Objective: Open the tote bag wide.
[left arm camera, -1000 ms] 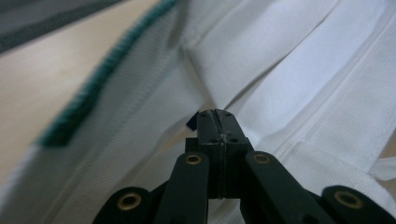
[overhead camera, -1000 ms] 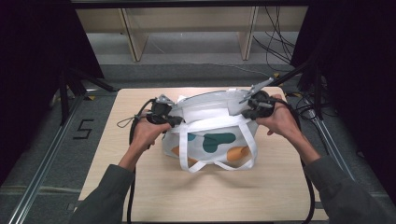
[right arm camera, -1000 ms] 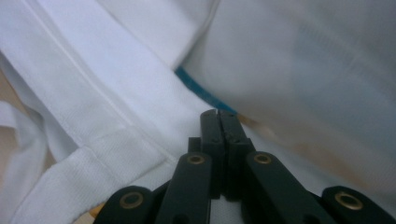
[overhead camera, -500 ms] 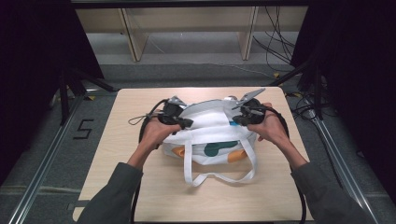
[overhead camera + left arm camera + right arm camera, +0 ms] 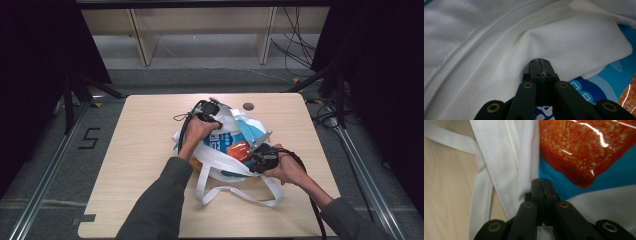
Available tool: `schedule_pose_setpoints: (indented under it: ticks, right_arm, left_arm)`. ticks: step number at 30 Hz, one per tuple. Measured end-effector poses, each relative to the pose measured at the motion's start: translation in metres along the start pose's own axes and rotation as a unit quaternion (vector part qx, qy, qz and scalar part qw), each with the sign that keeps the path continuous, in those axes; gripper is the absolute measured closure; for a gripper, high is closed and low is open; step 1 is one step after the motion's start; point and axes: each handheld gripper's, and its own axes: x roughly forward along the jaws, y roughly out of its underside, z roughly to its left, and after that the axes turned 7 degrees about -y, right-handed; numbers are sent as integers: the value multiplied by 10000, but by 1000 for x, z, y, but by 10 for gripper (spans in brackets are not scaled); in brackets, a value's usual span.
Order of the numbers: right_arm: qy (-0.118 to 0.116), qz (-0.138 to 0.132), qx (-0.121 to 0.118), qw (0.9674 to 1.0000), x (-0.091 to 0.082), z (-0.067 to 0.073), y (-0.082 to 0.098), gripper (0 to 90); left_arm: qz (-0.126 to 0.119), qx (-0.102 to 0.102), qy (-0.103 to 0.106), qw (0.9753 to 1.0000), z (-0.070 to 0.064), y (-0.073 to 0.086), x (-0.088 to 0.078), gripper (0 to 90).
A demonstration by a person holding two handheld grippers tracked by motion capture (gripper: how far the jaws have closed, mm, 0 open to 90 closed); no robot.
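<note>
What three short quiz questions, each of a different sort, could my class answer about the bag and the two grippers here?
1. True or false: the left gripper is shut on the white bag.
2. Multiple choice: the right gripper grips A) a loose strap, B) the bag's fabric edge, C) the table.
3. Fill in: in the high view, the bag's long straps lie on the ____.

Key: 1 true. 2 B. 3 table.
</note>
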Motion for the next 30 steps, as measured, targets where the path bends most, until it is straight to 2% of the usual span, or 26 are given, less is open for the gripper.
schedule_pose_setpoints:
  ticks: [1, 2, 3, 4, 5, 6, 7, 8, 9, 10, 11, 12, 13, 14, 15, 16, 18, 19, 20, 21, 22, 23, 26, 27, 29, 30]
  right_arm:
    - [-63, -91, 20, 9999, -5, -1, -1, 900]
    - [-29, -145, 95, 9998, -9, 0, -3, 900]
    - [-7, -281, -147, 9995, -15, -3, -8, 900]
    - [-28, -429, 17, 9991, -21, -1, -13, 900]
    - [120, -758, -40, 9970, -26, -2, -21, 900]
    - [231, -959, -128, 9950, -32, -4, -30, 900]
    - [231, -959, -128, 9950, -32, -4, -30, 900]
    - [402, -1025, -208, 9937, -35, -6, -42, 900]
    - [507, -992, -246, 9935, -35, -10, -63, 900]
    - [507, -992, -246, 9935, -35, -10, -63, 900]
    - [573, -826, -279, 9945, -25, -20, -82, 900]
    - [725, -623, -346, 9948, -16, -27, -89, 900]
    - [892, -386, -331, 9947, -10, -32, -94, 900]
    - [892, -386, -331, 9947, -10, -32, -94, 900]
    - [1379, -109, -284, 9900, 4, -48, -105, 900]
    - [1490, -165, -162, 9886, 7, -57, -110, 900]
    - [1591, -278, 107, 9868, 9, -76, -116, 900]
    - [1787, -244, 241, 9833, 10, -86, -118, 900]
    - [1787, -244, 241, 9833, 10, -86, -118, 900]
    - [1840, -101, 459, 9818, 14, -96, -118, 900]
    - [1830, 32, 654, 9809, 20, -108, -114, 900]
    - [1802, 86, 979, 9787, 29, -119, -106, 900]
    - [1753, 85, 1139, 9779, 30, -121, -104, 900]
    - [1727, -15, 1055, 9793, 20, -118, -107, 900]
    - [1576, -253, 1088, 9812, 6, -116, -105, 899]
    - [1576, -253, 1088, 9812, 6, -116, -105, 899]
  left_arm:
    - [-65, 55, -32, 10000, -2, 2, -3, 896]
    - [-143, 216, -78, 9996, -7, 3, -8, 896]
    - [-135, 399, -55, 9991, -10, 5, -15, 896]
    - [-135, 399, -55, 9991, -10, 5, -15, 896]
    - [-251, 581, 76, 9980, -14, 8, -26, 896]
    - [-251, 581, 76, 9980, -14, 8, -26, 896]
    - [-261, 680, 122, 9973, -15, 11, -32, 896]
    - [-201, 763, 167, 9967, -16, 15, -35, 896]
    - [-105, 890, 147, 9959, -16, 24, -37, 895]
    - [-105, 890, 147, 9959, -16, 24, -37, 895]
    - [39, 1011, 173, 9947, -16, 31, -37, 895]
    - [239, 1151, 277, 9927, -15, 44, -37, 895]
    - [314, 1119, 357, 9926, -16, 52, -36, 895]
    - [314, 1119, 357, 9926, -16, 52, -36, 895]
    - [401, 1193, 561, 9905, -18, 72, -38, 895]
    - [401, 1193, 561, 9905, -18, 72, -38, 895]
    - [554, 1272, 725, 9877, -26, 94, -40, 895]
    - [621, 1217, 811, 9873, -29, 102, -39, 895]
    - [621, 1217, 811, 9873, -29, 102, -39, 895]
    - [581, 1209, 808, 9877, -32, 110, -40, 895]
    - [500, 1400, 763, 9859, -33, 112, -40, 895]
    - [492, 1445, 745, 9855, -34, 111, -40, 895]
    - [513, 1429, 771, 9854, -33, 108, -41, 895]
    - [385, 1427, 742, 9862, -30, 103, -47, 894]
    - [194, 1428, 714, 9870, -25, 92, -56, 892]
    - [194, 1428, 714, 9870, -25, 92, -56, 892]
